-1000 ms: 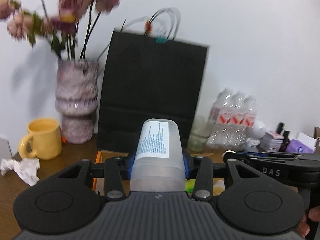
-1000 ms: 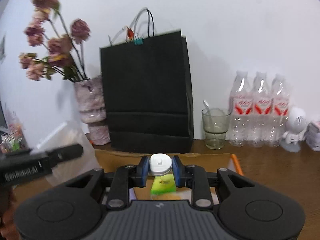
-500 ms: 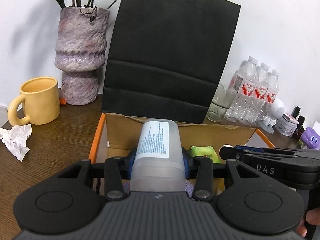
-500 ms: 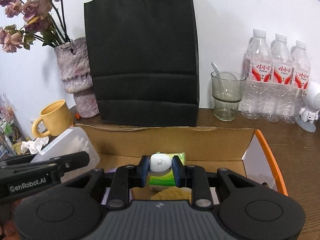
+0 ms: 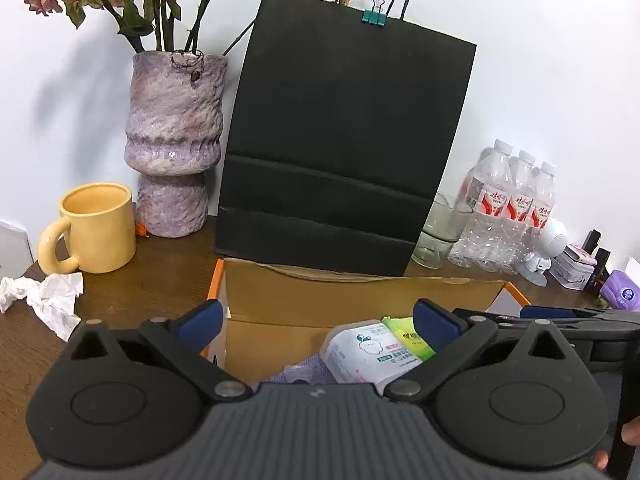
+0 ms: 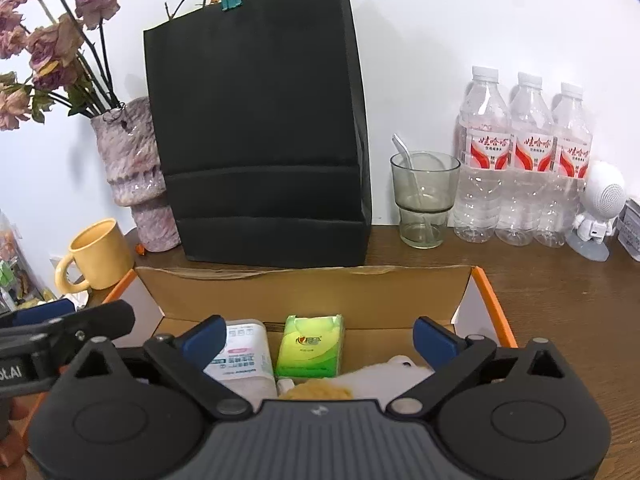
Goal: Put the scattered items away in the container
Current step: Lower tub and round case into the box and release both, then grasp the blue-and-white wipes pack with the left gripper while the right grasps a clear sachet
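Observation:
An open cardboard box with orange edges sits on the wooden table before me. In it lie a translucent white bottle with a printed label, a green tissue pack, a white item and a yellow fuzzy thing. My left gripper is open and empty over the box's left half. My right gripper is open and empty over the box's middle.
A tall black paper bag stands just behind the box. A purple vase with dried flowers, a yellow mug and crumpled tissue are at the left. A glass, three water bottles and a white figurine are at the right.
Both grippers moved down over the box and opened. The left let go of the translucent bottle, the right let go of the small white-capped item; both now lie in the box.

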Demonstrator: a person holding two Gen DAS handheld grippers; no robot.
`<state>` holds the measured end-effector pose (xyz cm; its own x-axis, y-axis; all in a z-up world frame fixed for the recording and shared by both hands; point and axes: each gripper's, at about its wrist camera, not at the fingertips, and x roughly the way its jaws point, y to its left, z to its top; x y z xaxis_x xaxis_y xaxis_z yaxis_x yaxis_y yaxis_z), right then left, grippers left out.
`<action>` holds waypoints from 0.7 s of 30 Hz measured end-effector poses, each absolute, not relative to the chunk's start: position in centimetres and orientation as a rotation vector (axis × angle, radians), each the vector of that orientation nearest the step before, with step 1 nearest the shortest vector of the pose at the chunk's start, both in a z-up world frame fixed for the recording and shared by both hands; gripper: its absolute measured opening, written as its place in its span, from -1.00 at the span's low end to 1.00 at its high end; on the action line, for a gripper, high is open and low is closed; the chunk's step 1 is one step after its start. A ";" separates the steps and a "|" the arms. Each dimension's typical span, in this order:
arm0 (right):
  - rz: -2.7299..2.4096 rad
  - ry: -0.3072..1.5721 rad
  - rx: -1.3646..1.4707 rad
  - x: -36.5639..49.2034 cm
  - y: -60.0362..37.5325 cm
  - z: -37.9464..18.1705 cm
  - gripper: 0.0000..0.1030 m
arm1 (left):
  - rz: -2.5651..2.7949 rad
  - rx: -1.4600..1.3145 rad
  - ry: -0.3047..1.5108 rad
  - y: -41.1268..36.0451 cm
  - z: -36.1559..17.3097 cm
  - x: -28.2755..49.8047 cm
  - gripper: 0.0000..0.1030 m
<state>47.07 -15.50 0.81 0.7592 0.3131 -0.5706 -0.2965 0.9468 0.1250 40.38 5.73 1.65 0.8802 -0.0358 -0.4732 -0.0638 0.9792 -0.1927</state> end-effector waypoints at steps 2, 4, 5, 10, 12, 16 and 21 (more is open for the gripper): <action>0.329 0.624 0.018 47.0 -15.5 0.9 0.95 | 0.020 -0.198 0.502 5.6 1.6 40.5 1.00; 0.330 0.625 0.010 46.9 -15.4 0.9 0.95 | 0.026 -0.196 0.506 5.7 1.6 40.4 1.00; 0.331 0.625 0.006 46.8 -15.5 1.0 0.95 | 0.027 -0.198 0.507 5.7 1.7 40.2 1.00; 0.348 0.610 -0.001 45.5 -16.3 1.8 0.95 | 0.022 -0.212 0.467 6.3 2.7 38.4 1.00; 0.361 0.584 -0.003 44.4 -17.1 2.6 0.95 | 0.021 -0.205 0.434 6.7 3.5 36.9 1.00; 0.365 0.492 -0.025 40.5 -19.4 4.3 0.96 | -0.011 -0.153 0.349 7.5 4.7 32.8 1.00; 0.365 0.412 -0.055 34.8 -22.7 4.7 1.00 | 0.011 -0.059 0.345 8.1 3.7 28.4 1.00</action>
<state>34.76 -22.68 4.65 0.8525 0.3355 -0.4008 -0.3575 0.9337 0.0211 28.43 8.15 3.71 0.9409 0.0010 -0.3387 -0.0211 0.9982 -0.0558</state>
